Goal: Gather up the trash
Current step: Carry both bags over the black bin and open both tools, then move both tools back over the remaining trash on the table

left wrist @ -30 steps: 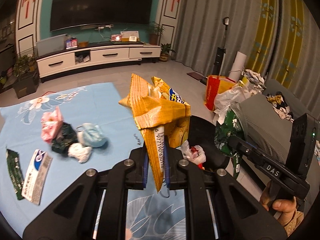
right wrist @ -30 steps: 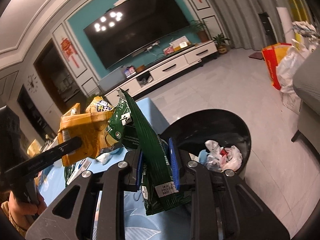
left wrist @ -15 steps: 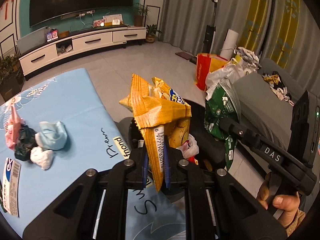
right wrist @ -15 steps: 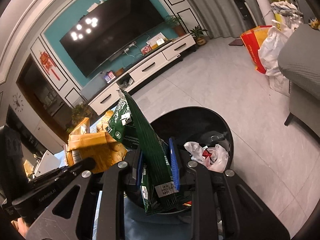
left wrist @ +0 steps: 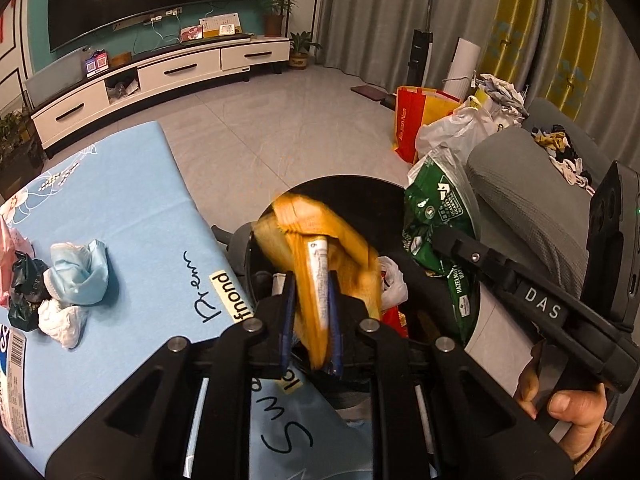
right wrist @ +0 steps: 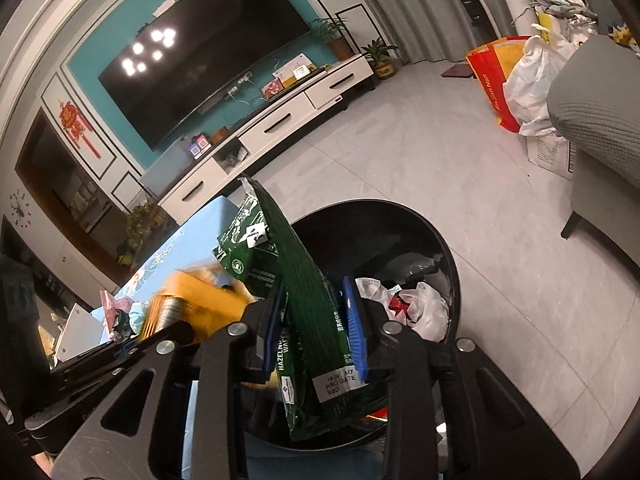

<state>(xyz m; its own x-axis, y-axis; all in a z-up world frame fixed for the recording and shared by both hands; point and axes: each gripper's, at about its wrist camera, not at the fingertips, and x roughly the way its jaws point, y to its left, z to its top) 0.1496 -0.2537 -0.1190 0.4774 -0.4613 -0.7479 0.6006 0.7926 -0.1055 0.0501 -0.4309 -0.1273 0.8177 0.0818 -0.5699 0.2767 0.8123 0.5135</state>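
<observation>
An orange snack bag [left wrist: 320, 248], blurred, sits between the left tongs [left wrist: 311, 320] over the black trash bin [right wrist: 448, 248]; their jaws are opening, and whether the pads still press it I cannot tell. The green wafer wrapper [right wrist: 304, 304] hangs loose between the right tongs [right wrist: 314, 334], whose jaws are opening above the bin. Crumpled wrappers [left wrist: 76, 276] lie left on the blue tabletop [left wrist: 132, 200].

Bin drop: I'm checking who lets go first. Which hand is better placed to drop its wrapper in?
Right, probably. The green wrapper between the opening right gripper hangs over the bin. The left gripper, also opening, holds its orange wrapper nearer the table-side rim.
</observation>
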